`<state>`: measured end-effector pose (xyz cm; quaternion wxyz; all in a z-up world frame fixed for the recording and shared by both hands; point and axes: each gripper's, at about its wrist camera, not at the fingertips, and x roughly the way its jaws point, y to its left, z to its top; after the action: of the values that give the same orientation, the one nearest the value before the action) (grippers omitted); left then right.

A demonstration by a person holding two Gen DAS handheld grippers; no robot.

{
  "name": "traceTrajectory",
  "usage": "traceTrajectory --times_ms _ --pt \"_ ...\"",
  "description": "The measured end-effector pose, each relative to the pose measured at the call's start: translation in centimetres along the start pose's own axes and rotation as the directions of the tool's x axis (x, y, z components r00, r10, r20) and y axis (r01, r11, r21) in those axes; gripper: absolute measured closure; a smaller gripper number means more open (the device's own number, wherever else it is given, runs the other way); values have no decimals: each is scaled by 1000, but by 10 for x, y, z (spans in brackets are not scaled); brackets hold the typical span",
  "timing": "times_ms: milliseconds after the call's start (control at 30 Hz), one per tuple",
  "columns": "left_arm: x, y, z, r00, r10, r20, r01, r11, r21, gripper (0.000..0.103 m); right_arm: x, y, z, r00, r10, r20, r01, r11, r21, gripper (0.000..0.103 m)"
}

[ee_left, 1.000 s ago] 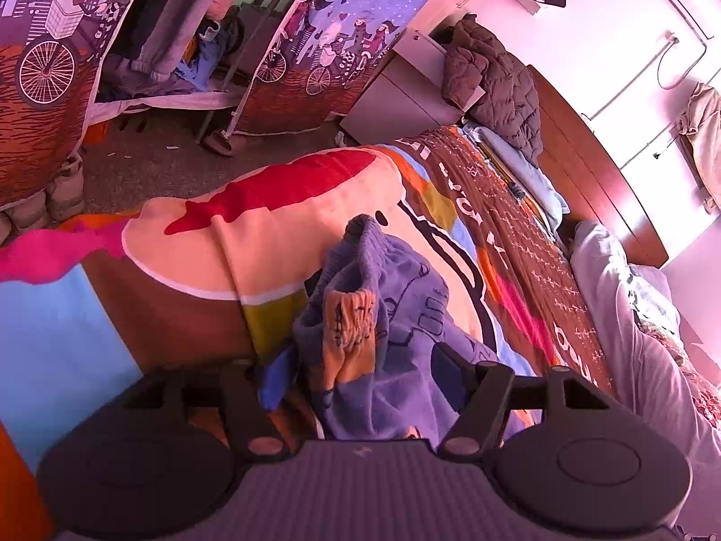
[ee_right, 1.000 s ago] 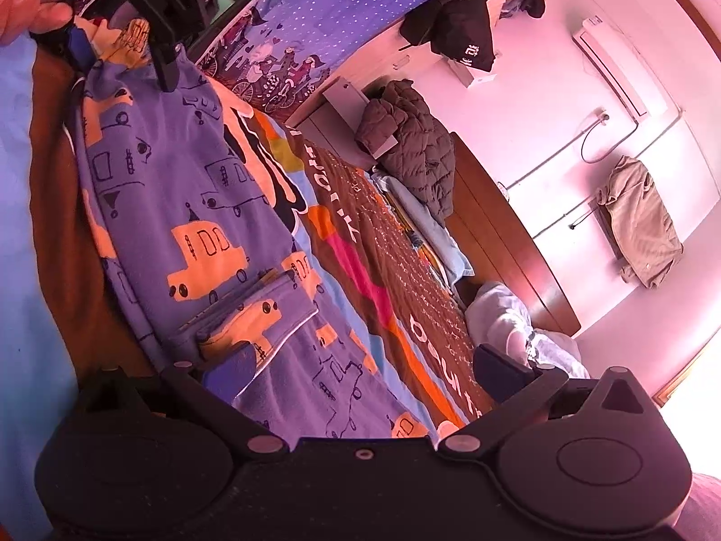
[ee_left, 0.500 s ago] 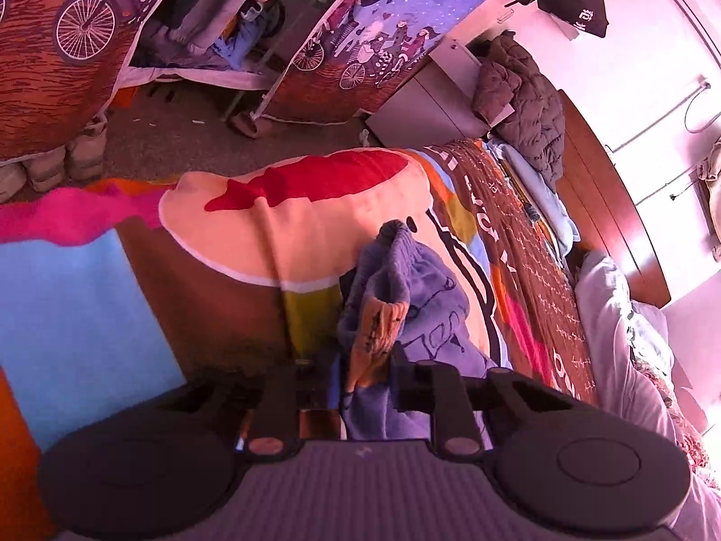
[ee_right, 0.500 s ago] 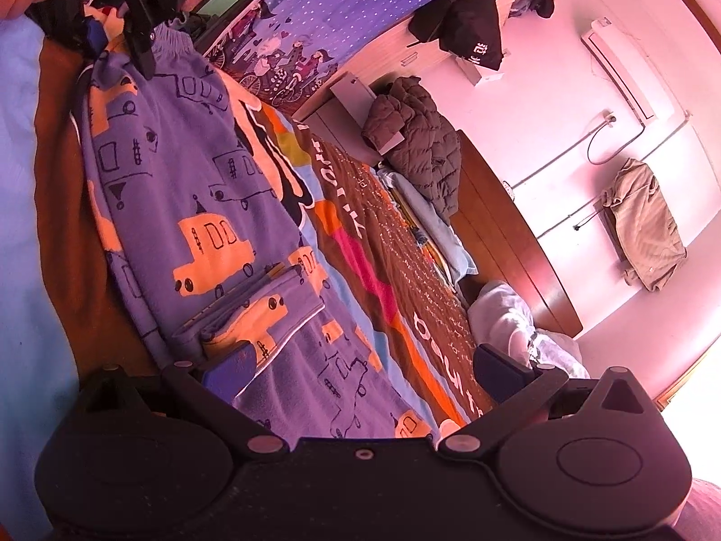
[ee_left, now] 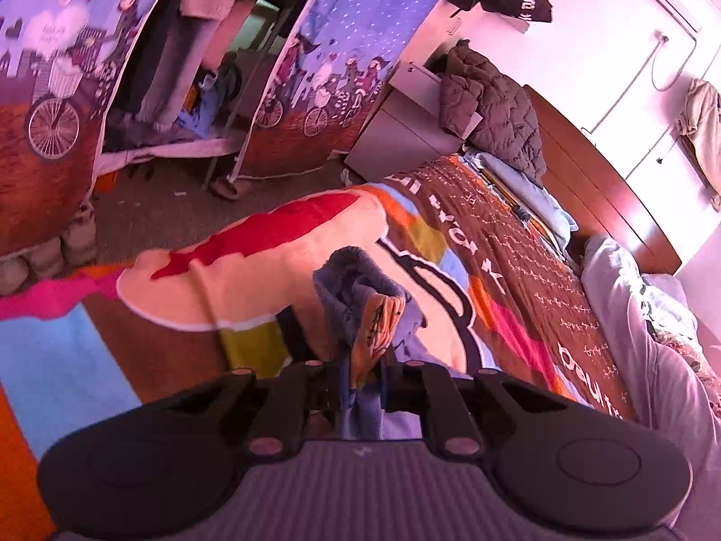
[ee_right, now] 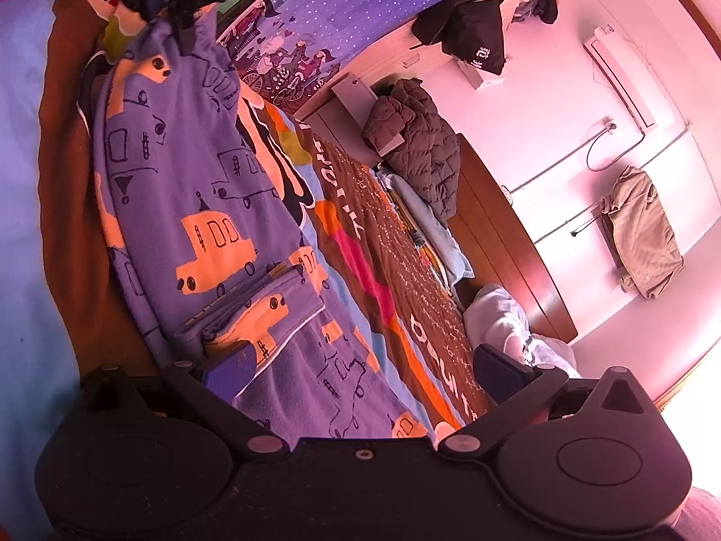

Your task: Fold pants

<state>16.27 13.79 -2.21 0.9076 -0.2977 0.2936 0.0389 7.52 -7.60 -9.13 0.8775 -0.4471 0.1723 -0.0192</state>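
Blue pants [ee_right: 193,189] with orange car prints lie lengthwise on a colourful bedspread [ee_right: 383,279]. My left gripper [ee_left: 360,383] is shut on the bunched waistband end of the pants [ee_left: 360,297] and lifts it off the bed. It also shows in the right wrist view [ee_right: 180,4] at the top left, pinching the far end. My right gripper [ee_right: 356,360] is open over the near end of the pants, where a folded pocket or cuff lies; its left fingertip [ee_right: 230,369] rests at the cloth.
A brown wooden headboard [ee_right: 509,243] runs along the bed's right side, with a dark quilted jacket [ee_right: 414,139] and pillows beside it. A patterned curtain [ee_left: 342,58] and the floor [ee_left: 148,207] lie beyond the bed's far edge. A beige garment [ee_right: 640,230] hangs on the wall.
My left gripper has closed on the waistband end and raised it. The pants have been pulled straighter. My right gripper has stayed open and nearly still.
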Motion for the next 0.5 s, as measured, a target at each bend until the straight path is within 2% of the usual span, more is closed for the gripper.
traceTrajectory --times_ms 67,133,233,300,400,500 --pt "-6 -14 1 1000 -6 14 6 999 48 91 2 -5 0 1000 22 -6 -22 999 27 1" --pt "-15 -33 -1 999 -13 44 7 990 140 91 4 -19 -1 997 77 -8 -76 992 98 1" --pt "-30 -68 -9 995 -45 88 16 954 300 91 4 -57 -9 980 198 18 -195 942 273 1" --pt "-38 -93 -15 993 -64 101 22 927 374 91 0 -79 -18 972 230 53 -235 917 322 1" --pt "-45 -136 -33 992 -94 85 43 881 471 91 -6 -111 -43 973 216 78 -230 920 319 1" --pt "-43 -182 -59 992 -109 61 55 819 572 91 -3 -143 -77 983 175 56 -183 919 349 1"
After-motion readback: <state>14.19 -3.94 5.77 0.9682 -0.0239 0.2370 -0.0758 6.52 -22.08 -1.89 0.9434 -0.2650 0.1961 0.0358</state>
